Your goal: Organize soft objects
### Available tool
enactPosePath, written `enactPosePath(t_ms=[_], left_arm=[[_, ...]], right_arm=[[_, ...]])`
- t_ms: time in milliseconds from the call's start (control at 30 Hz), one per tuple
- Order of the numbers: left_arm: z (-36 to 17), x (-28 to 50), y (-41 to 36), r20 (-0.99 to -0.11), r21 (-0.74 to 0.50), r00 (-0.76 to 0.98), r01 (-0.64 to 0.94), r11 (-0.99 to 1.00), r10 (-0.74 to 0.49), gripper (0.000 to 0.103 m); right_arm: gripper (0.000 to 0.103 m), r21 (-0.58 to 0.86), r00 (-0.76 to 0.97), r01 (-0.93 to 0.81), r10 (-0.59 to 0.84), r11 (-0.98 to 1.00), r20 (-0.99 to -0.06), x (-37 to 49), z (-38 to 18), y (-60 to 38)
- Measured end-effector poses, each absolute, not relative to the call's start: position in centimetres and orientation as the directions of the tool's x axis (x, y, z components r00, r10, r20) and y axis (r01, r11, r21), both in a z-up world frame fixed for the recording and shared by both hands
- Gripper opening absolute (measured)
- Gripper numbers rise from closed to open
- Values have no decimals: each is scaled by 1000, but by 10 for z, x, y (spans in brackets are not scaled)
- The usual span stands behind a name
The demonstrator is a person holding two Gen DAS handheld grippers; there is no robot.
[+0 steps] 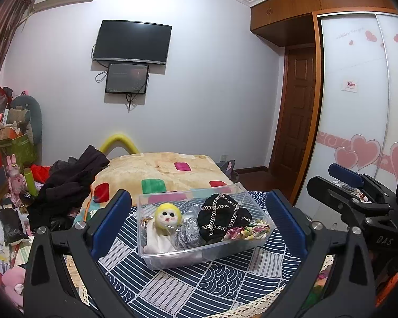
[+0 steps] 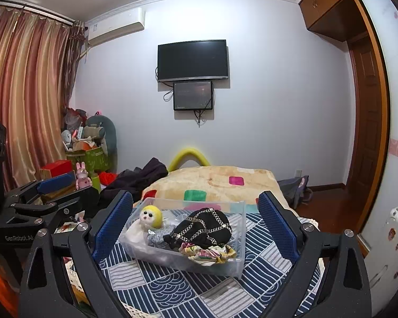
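A clear plastic box [image 1: 172, 258] stands on a blue patterned cloth [image 1: 199, 286]. It holds a yellow-headed doll [image 1: 167, 216], a grey knit piece [image 1: 187, 234], a black pouch with chain trim [image 1: 223, 216] and a floral scrunchie [image 1: 252, 232]. My left gripper [image 1: 199, 212] is open and empty, its jaws wide to either side of the box. My right gripper [image 2: 196, 217] is open and empty too, hovering in front of the same box [image 2: 215, 263], which shows the doll [image 2: 151, 216], pouch [image 2: 207, 225] and scrunchie [image 2: 212, 253].
The cloth lies on a bed with a beige blanket [image 1: 167, 169]. Dark clothes [image 1: 69, 185] are piled at the left. Clutter and toys [image 1: 10, 180] fill the far left. A wardrobe [image 1: 358, 92] and a door [image 1: 297, 111] stand at the right.
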State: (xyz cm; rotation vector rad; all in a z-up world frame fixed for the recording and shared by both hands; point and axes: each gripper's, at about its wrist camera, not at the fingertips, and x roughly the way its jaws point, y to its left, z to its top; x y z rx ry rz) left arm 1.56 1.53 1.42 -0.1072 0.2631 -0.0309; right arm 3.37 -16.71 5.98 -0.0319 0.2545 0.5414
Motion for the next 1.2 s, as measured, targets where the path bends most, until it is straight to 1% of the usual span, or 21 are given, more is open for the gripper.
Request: enactPosePath(t_ms=[667,933,1200], left_arm=[[19,8,8,-234,-83,972,7,996,-27,103],[18,11,14,-258,-118,965,12,993,-42,103],[17,12,14,-263,-120,963,20,993,-52,103]], right_arm=[[95,39,825,-515,507,856,-249,34,61,-167],[95,37,824,-516,508,856,-250,34,61,-166],[95,38,824,-515,507,856,-254,34,61,-165]])
